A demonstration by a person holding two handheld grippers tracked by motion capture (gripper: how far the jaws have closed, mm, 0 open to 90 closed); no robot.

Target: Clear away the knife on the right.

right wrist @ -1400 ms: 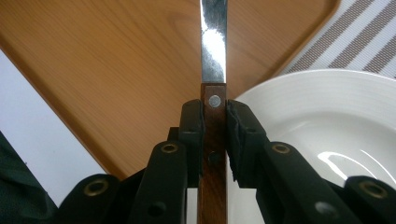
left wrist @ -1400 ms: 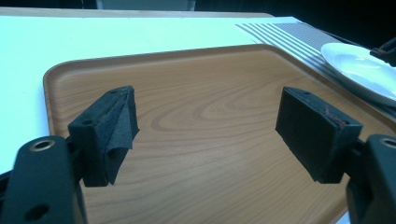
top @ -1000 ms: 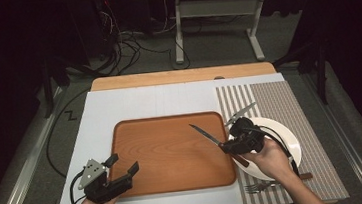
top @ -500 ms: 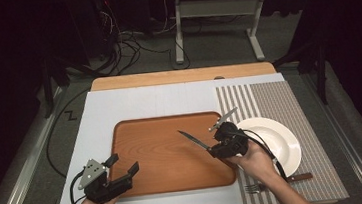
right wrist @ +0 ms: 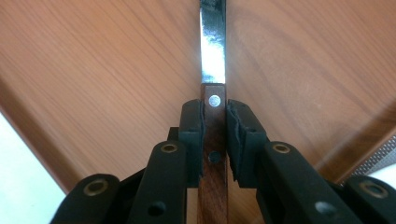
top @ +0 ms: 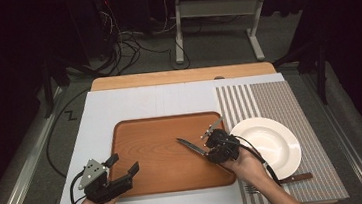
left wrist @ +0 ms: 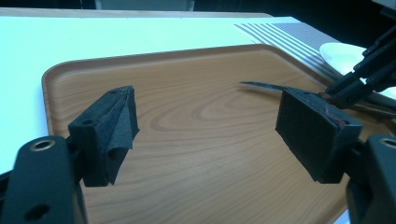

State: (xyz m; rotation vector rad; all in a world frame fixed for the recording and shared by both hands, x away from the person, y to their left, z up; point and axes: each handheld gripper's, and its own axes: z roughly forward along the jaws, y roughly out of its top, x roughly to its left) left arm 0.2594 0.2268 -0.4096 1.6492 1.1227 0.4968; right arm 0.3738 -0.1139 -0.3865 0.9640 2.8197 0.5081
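A knife [top: 189, 146] with a dark wooden handle and a steel blade is clamped in my right gripper [top: 210, 152], which is shut on the handle. The blade points left, low over the right part of the brown wooden tray [top: 158, 144]. In the right gripper view the pads [right wrist: 192, 130] squeeze the handle of the knife [right wrist: 214, 56] above the tray's wood grain [right wrist: 93, 70]. My left gripper [top: 124, 163] stands open at the tray's front left corner, with nothing between its jaws. The left gripper view shows it open [left wrist: 210, 126], with the blade tip [left wrist: 261, 86] farther off.
A white plate [top: 268, 141] sits on a striped placemat [top: 269, 98] right of the tray. A fork [top: 250, 189] with a wooden handle lies at the mat's front edge, partly under the right forearm. The tray rests on a white board [top: 144, 105].
My right gripper has carried the knife leftward and down, from beside the plate to over the tray's right part. The left gripper has stayed put.
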